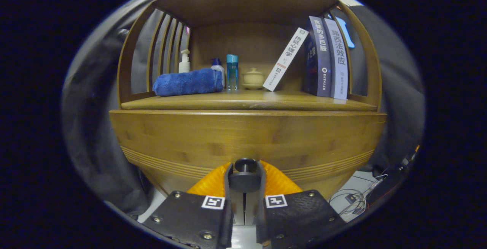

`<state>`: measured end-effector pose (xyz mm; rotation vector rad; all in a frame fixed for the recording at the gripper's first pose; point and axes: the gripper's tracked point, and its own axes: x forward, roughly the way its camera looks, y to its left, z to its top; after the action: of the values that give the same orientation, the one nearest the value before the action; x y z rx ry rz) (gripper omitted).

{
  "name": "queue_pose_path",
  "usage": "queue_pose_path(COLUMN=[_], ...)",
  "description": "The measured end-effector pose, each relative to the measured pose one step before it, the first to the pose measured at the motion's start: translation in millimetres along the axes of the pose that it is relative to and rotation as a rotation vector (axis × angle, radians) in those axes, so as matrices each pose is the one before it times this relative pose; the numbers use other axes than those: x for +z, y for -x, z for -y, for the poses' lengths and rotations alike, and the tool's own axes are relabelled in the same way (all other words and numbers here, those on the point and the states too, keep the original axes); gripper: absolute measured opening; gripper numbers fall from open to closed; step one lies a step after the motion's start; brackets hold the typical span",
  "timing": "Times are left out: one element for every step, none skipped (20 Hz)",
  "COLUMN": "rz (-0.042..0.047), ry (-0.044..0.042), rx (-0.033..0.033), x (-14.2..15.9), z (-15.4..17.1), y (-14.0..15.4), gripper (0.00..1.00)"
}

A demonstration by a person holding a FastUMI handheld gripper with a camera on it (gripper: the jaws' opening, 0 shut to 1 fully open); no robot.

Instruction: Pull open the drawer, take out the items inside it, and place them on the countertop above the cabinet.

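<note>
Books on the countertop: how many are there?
3. One white book leans tilted against a dark book, which stands beside a pale book at the shelf's right end. More may be hidden behind them. The gripper has its jaws around the drawer knob.

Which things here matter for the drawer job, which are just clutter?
Job: drawer front, drawer knob clamped between the hand-held gripper fingers, countertop.
Clutter: blue towel, pump bottle, blue bottle, lidded ceramic pot, three books.
</note>
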<state>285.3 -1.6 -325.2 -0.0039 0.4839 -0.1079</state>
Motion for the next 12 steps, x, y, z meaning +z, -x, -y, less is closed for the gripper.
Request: queue_pose_path(rz=[0.0025, 0.00291, 0.00102, 0.00088, -0.00181, 0.00168, -0.00156, -0.00217, 0.00068, 0.00065, 0.00315, -0.00125], ry=[-0.00141, 0.00016, 0.0048, 0.00601, 0.00516, 0.00136, 0.00244, 0.00046, -0.00091, 0.00383, 0.00792, 0.00568], rx=[0.00171, 0.00252, 0.00119, 0.00041, 0.00018, 0.00034, 0.00158, 0.00204, 0.00089, 0.00122, -0.00031, 0.00246], x=[-1.72, -1.19, -1.99, -1.47, -2.94, -1.43, -2.35, -1.77, -2.98, -1.76, -1.99, -2.65], z=[0.2, -0.58, -0.1, 0.06, 0.48, 0.11, -0.14, 0.61, -0.06, -0.15, 0.1, 0.09], y=[8.66, 8.45, 8.56, 9.47, 9.34, 9.49, 9.76, 9.6, 9.02, 8.52, 8.53, 8.03], gripper=[0.25, 0.25, 0.25, 0.25, 0.25, 0.25, 0.24, 0.25, 0.25, 0.25, 0.24, 0.24])
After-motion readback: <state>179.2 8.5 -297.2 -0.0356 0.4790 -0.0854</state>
